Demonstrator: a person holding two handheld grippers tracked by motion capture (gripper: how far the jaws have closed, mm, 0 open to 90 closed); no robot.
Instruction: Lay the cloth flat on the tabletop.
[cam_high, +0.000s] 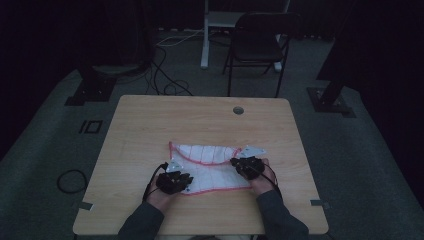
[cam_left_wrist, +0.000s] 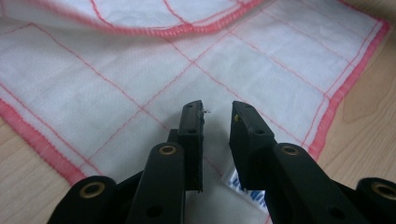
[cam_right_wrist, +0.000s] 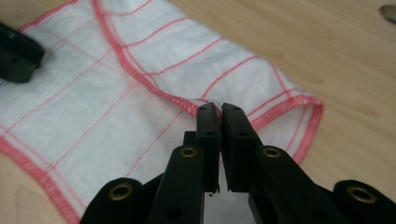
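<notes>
My right gripper (cam_right_wrist: 219, 108) pinched on cloth (cam_right_wrist: 93, 98) hem, my left gripper (cam_left_wrist: 217, 106) parted over cloth, nothing gripped, wooden surface (cam_high: 150, 125)

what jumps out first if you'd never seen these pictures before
The white cotton cloth with red stitched grid lines and red hem glows against the pale wooden table in a dark room, lying near the table's front edge with its far edge folded over. The right claw is shut on that folded red hem, while the left claw hovers open above the cloth's flat part.
</notes>
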